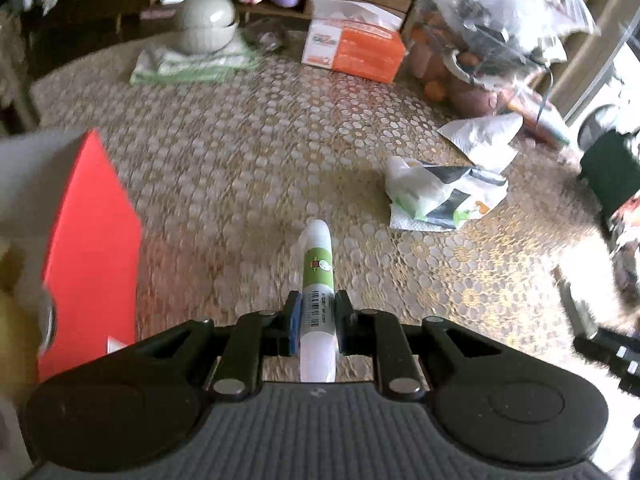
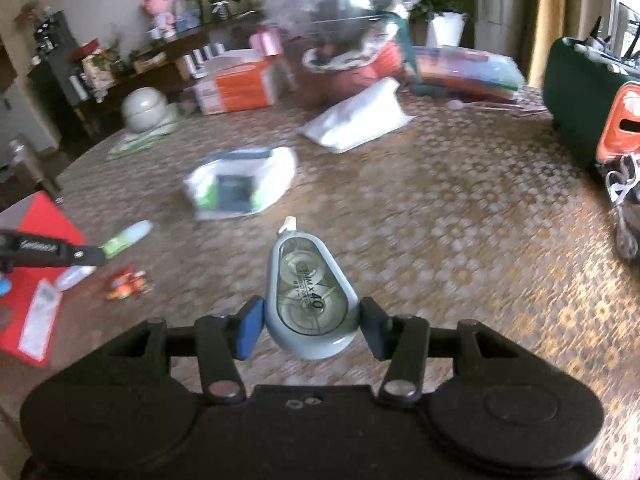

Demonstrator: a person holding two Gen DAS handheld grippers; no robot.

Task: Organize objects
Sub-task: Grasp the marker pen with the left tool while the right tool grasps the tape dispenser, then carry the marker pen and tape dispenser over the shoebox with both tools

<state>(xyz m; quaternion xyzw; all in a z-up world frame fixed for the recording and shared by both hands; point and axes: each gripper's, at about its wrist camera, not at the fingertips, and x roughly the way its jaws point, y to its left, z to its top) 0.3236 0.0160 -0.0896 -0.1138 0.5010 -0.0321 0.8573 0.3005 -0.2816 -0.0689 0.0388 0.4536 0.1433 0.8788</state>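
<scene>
My left gripper (image 1: 316, 322) is shut on a white tube with a green label (image 1: 318, 280), held lengthwise above the patterned tablecloth (image 1: 248, 152). My right gripper (image 2: 312, 322) is shut on a grey-blue correction tape dispenser (image 2: 310, 296), its tip pointing away from me. In the right wrist view the left gripper (image 2: 86, 256) comes in from the left, and the green-labelled tube (image 2: 126, 238) sticks out of it. A small orange toy (image 2: 126, 282) and a pale cap-like piece (image 2: 70, 278) lie on the cloth below that gripper.
A red box (image 1: 92, 256) stands at the left. A crumpled white and green packet (image 1: 440, 194), a white bag (image 2: 360, 118), an orange carton (image 1: 354, 50), a pale lidded bowl (image 1: 206, 22) and a big clear bag (image 1: 508, 12) crowd the far side. A dark green case (image 2: 576, 92) stands right.
</scene>
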